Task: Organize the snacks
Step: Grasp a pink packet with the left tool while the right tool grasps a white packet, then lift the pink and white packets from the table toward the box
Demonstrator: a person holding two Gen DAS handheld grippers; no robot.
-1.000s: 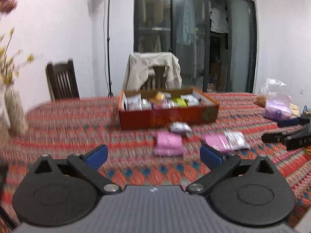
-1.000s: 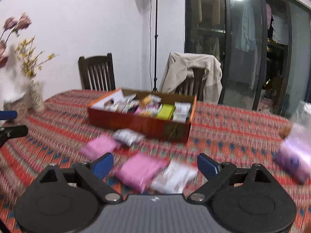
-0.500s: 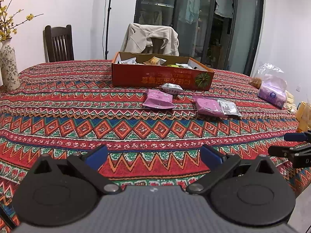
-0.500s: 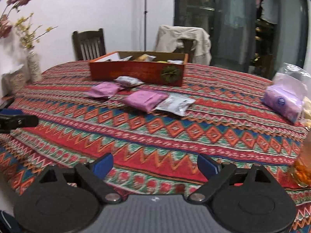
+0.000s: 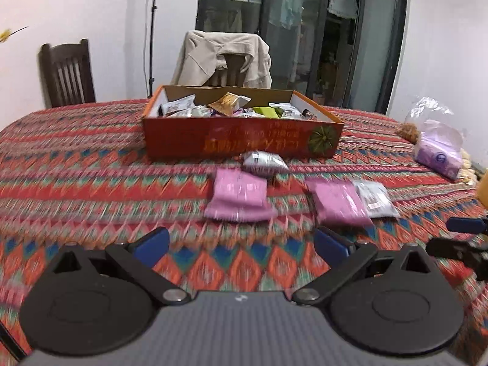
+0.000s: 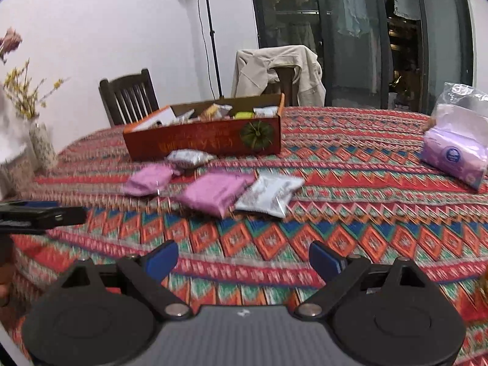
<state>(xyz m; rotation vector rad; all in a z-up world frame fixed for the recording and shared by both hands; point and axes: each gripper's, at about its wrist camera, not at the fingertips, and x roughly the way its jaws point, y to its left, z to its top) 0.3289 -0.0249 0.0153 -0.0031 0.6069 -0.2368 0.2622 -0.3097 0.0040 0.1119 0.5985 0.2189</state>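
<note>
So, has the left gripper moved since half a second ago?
Yes. The left gripper moved forward, closer to the red snack box, which looks larger now.

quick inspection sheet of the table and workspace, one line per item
surface: table under a red patterned cloth, blurred in places
job's things: red box holding mixed snack packets; in front of it on the cloth lie two pink packets, a silver packet nearest the box and another silver packet beside the second pink one
clutter: purple tissue pack with a clear bag behind it; vase of flowers at the table's edge
grippers: left gripper jaws wide apart, nothing between; right gripper jaws closing slightly, nothing between; both above the cloth, short of the packets
cables: nothing seen
surroundings: two wooden chairs, one draped with a beige jacket; floor lamp pole; dark glass doors
</note>
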